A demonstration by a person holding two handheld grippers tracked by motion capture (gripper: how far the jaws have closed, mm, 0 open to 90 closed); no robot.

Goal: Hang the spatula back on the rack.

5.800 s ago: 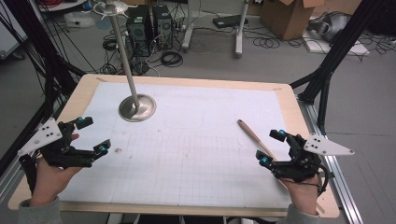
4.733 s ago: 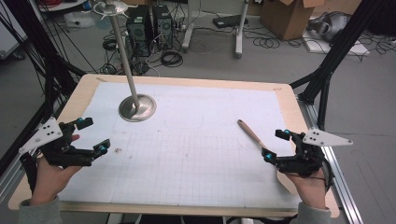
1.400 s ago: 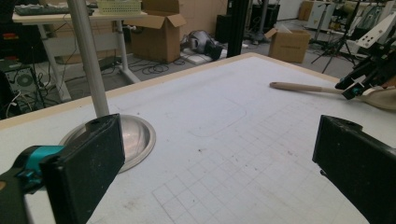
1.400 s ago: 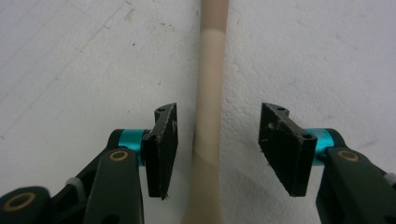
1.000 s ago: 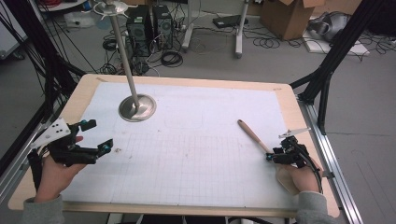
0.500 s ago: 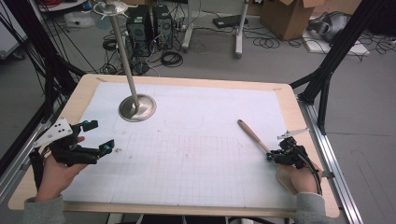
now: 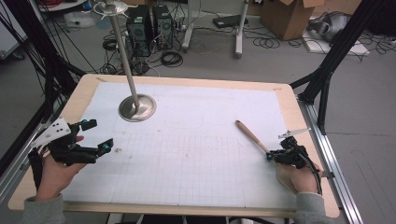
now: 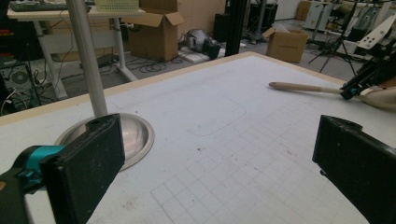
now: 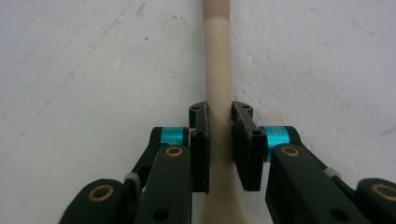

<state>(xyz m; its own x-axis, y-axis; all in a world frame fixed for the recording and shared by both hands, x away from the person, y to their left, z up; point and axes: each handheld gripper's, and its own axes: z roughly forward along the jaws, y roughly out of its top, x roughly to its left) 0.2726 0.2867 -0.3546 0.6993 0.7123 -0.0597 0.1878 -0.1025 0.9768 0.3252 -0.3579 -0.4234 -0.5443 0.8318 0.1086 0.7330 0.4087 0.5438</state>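
A spatula (image 7: 250, 135) with a wooden handle and a cream neck lies slantwise on the white gridded mat (image 7: 196, 140) at the right. My right gripper (image 7: 271, 156) is low over it, and the jaws are shut on the cream neck (image 9: 219, 93) from both sides; the right gripper (image 9: 219, 126) points along the handle. My left gripper (image 7: 99, 135) hovers at the mat's left edge, open wide with nothing between its fingers (image 8: 84, 172). In the left gripper view the spatula (image 8: 299, 87) lies far off with the right gripper (image 8: 369, 77) at its end.
A metal stand with a round base (image 7: 137, 107) and a tall pole (image 7: 122, 46) stands at the back left of the mat; its base (image 8: 135, 135) is close ahead in the left gripper view. Past the wooden table edge (image 7: 187, 81) are cables, boxes and frames.
My right gripper came in from the right, dropped onto the spatula and shut on its neck. The left hand has drifted slightly lower and stays open.
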